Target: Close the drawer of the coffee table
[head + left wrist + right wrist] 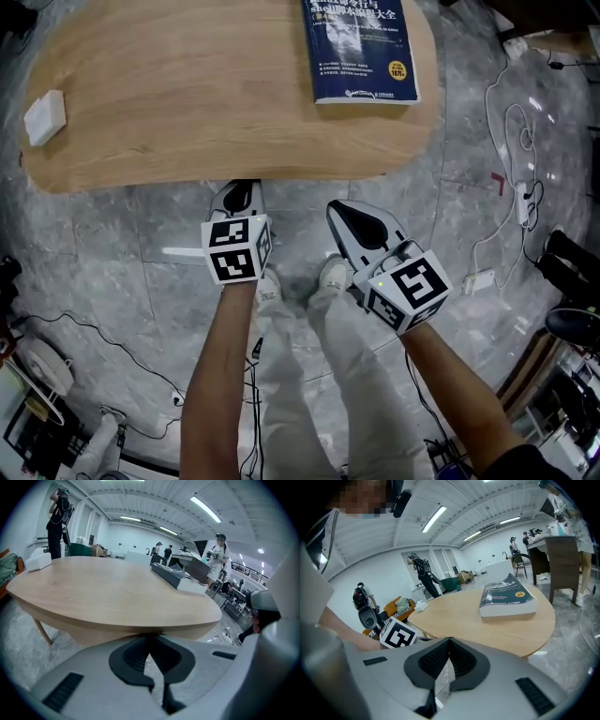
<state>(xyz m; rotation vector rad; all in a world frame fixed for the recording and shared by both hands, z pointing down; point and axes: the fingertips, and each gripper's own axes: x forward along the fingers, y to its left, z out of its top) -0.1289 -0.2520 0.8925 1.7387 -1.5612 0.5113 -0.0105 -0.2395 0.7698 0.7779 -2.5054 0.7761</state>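
Both left gripper jaws meet; only head view shows trousers.

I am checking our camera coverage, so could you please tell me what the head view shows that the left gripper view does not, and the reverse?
Head view only: the person's legs and cables on the grey floor. Left gripper view only: people standing beyond the wooden table, ceiling lights, and the left gripper with fingers shut on nothing. Both: the table, the blue book and the white box.
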